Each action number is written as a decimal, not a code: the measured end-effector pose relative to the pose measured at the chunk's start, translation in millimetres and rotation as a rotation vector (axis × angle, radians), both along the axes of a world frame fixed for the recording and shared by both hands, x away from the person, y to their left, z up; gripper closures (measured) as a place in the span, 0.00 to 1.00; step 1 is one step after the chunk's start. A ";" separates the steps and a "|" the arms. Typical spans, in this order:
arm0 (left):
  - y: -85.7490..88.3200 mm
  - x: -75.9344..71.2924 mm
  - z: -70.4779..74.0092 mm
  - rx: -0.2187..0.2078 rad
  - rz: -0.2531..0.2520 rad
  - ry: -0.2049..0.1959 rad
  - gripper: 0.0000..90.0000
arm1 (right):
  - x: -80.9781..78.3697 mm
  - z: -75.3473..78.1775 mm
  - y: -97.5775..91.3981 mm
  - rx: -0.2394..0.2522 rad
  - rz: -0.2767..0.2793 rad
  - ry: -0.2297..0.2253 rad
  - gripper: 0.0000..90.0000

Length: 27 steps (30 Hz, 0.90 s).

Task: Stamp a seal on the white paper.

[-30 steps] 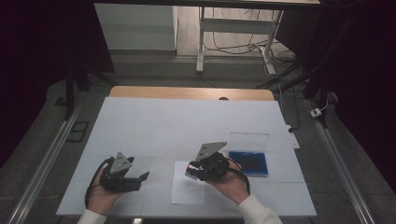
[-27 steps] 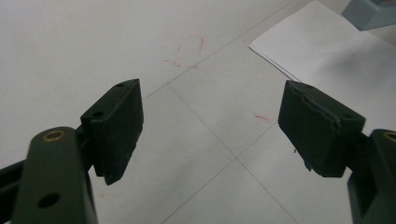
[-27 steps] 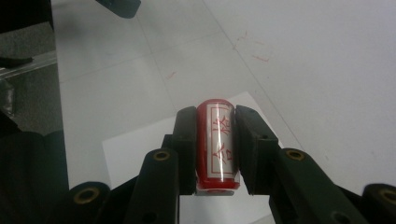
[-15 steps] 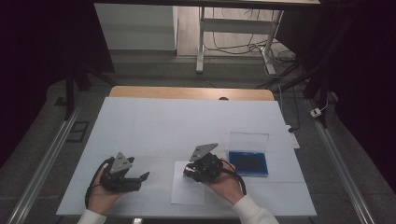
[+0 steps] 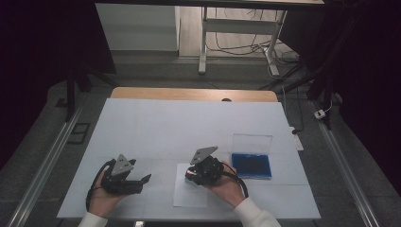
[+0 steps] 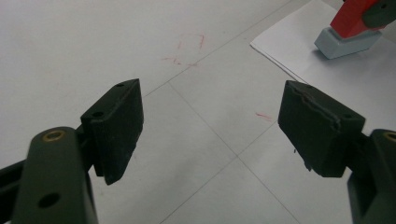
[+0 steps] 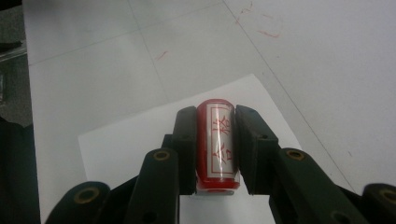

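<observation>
Under the right tongs [image 7: 214, 149], clenched on a red stamp [image 7: 215, 144], lies a white sheet of paper [image 5: 189, 191] on the pale bench [image 5: 189, 123]. Left tongs [image 6: 210, 126] gape wide, empty, over red scribbles. Blue ink pad [image 5: 251, 164] sits just right; dark room beyond.

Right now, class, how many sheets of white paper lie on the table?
1: a white paper sheet at the table's near edge, under the red stamp clamped in the right gripper. More sheets may be stacked beneath.
</observation>
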<state>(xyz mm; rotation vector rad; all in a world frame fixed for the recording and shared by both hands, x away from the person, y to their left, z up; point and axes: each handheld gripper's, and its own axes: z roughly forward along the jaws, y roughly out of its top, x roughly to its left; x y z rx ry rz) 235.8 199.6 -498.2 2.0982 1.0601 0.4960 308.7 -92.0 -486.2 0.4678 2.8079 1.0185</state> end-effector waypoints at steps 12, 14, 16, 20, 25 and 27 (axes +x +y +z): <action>0.4 -0.2 -0.1 -0.001 0.002 -0.001 0.26 | 0.3 -5.9 2.3 -0.022 0.004 0.001 0.78; 0.5 -0.2 0.0 -0.002 0.001 -0.001 0.26 | 0.3 -6.4 2.6 -0.023 0.009 -0.001 0.78; 0.5 -0.3 0.1 -0.003 0.000 -0.001 0.26 | 0.3 -7.0 3.0 -0.018 0.013 -0.004 0.78; 0.3 -0.2 -0.1 -0.001 0.000 -0.001 0.26 | 0.3 -7.1 3.1 -0.018 0.012 -0.003 0.78; 0.7 -0.3 0.0 -0.001 0.002 -0.001 0.26 | -0.3 -7.0 3.4 -0.024 0.010 -0.004 0.78; 0.8 -0.4 0.1 -0.001 0.001 0.000 0.26 | -0.7 -7.0 3.8 -0.026 0.009 -0.005 0.78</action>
